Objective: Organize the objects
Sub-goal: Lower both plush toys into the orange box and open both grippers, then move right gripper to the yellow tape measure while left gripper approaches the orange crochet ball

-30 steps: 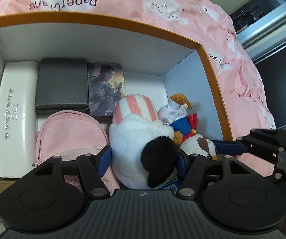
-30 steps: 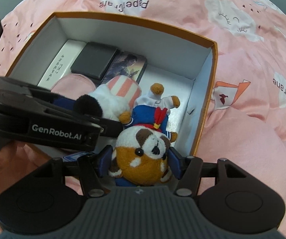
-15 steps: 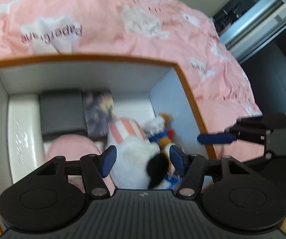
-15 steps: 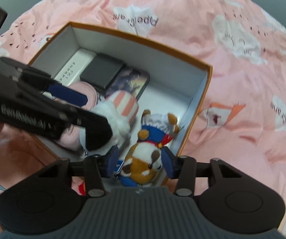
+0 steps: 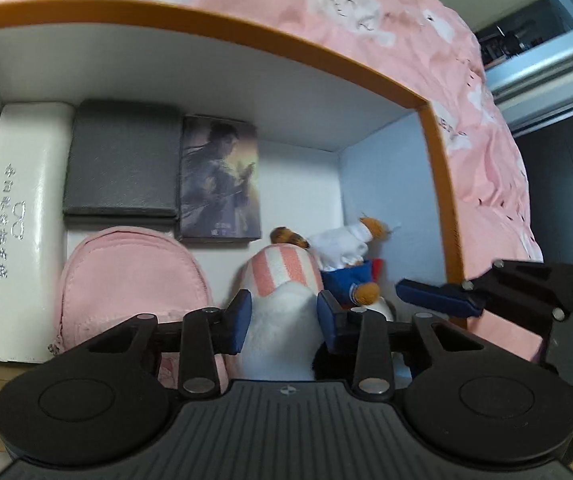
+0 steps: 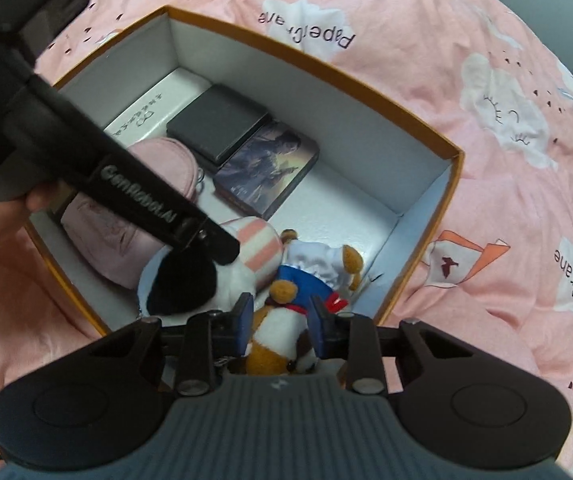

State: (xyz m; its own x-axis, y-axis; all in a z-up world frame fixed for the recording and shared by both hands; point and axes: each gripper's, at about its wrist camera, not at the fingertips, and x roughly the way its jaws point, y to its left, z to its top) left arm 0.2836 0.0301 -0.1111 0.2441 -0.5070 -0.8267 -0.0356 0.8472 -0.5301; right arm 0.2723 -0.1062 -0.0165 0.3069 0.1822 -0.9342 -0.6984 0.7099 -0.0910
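Box (image 6: 452, 184) with orange rim sits on the pink bedsheet (image 6: 506, 160). Left gripper (image 5: 284, 316) has its pads around the white plush (image 5: 282, 320) with the striped hat; whether it presses, I cannot tell. Right gripper (image 6: 282, 322) has its fingers spread on both sides of the sailor bear (image 6: 282, 332), which lies in the box corner. Pink pouch (image 5: 126, 276), dark case (image 5: 122, 168) and picture book (image 5: 220, 184) lie inside
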